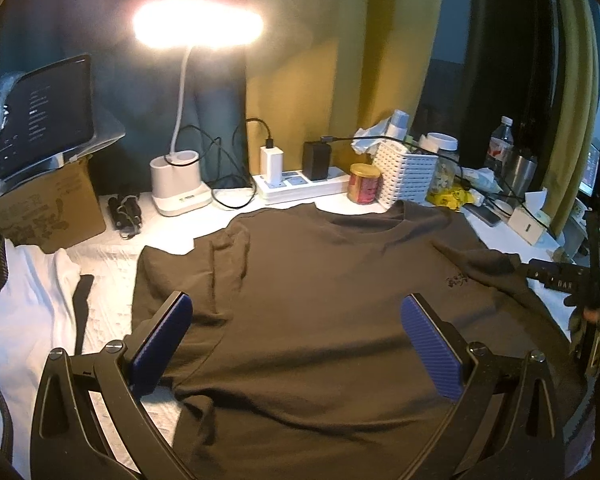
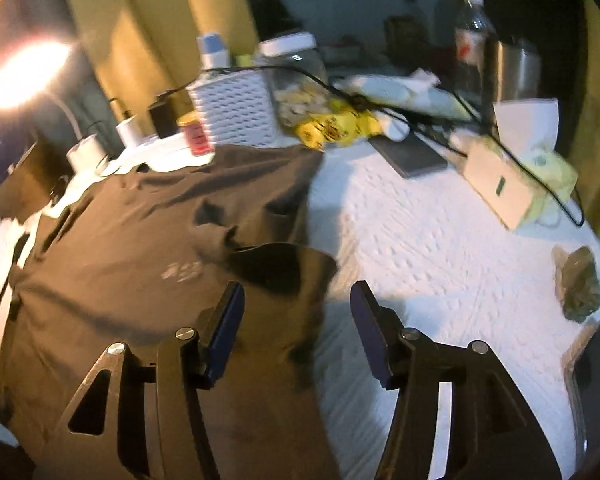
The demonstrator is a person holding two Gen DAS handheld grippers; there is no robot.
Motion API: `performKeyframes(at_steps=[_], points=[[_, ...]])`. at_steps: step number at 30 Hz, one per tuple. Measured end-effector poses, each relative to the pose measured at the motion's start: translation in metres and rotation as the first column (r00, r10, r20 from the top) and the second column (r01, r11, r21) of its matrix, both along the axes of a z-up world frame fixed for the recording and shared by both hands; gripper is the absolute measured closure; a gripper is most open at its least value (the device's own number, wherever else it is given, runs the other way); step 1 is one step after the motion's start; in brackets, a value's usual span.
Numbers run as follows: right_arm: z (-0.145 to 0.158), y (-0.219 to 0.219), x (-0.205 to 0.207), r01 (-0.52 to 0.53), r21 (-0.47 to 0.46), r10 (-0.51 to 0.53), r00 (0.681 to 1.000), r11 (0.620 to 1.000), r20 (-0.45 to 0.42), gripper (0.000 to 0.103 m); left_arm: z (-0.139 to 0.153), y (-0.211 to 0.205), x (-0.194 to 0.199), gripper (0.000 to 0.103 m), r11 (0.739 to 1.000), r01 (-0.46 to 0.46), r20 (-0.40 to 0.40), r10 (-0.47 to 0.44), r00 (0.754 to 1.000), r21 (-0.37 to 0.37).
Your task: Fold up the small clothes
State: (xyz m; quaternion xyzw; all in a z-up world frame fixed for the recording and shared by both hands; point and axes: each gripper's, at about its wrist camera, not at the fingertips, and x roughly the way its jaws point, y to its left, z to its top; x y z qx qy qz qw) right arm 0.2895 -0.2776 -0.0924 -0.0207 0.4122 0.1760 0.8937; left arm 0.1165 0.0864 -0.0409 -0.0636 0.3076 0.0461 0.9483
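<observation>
A dark brown T-shirt (image 1: 320,300) lies spread on the white table cover, neckline toward the back, with its left sleeve folded in over the body. My left gripper (image 1: 296,312) hovers open over the shirt's lower middle, blue pads wide apart and nothing between them. In the right wrist view the same T-shirt (image 2: 140,240) fills the left half, its right sleeve (image 2: 284,268) folded inward with a loose flap. My right gripper (image 2: 298,304) stands open above the shirt's right edge, its jaws apart with no cloth pinched. The right gripper (image 1: 572,280) also shows at the far right of the left wrist view.
At the back stand a lit desk lamp (image 1: 180,184), a power strip (image 1: 300,188) with chargers, a red tin (image 1: 364,184), a white basket (image 1: 404,172), jars, bottles and a tissue box (image 2: 512,184). A cardboard box (image 1: 48,208) and white cloth (image 1: 28,300) lie at the left.
</observation>
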Motion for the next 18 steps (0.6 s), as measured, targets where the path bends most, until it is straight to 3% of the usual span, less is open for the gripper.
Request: performKeyframes(at_steps=[5,8,14,18], points=[[-0.014,0.003,0.019,-0.048,0.027,0.049,0.997,0.998,-0.057,0.047,-0.004,0.008,0.001,0.001,0.999,-0.035,-0.014,0.035,0.999,0.013],[-0.015,0.015,0.018,-0.096,0.006,0.096,0.995,0.995,-0.038,0.097,-0.005,0.007,0.003,0.001,0.999,-0.035,-0.019,0.036,0.999,0.016],[0.001,0.047,-0.021,-0.277,-0.057,0.280,0.958,0.959,0.052,0.097,-0.005,0.004,0.005,0.001,1.000,-0.016,-0.015,0.016,1.000,0.016],[-0.017,0.068,-0.049,-0.377,-0.147,0.379,0.925,0.915,-0.014,0.097,-0.007,0.002,0.005,0.001,1.000,-0.004,-0.015,0.004,1.000,0.003]])
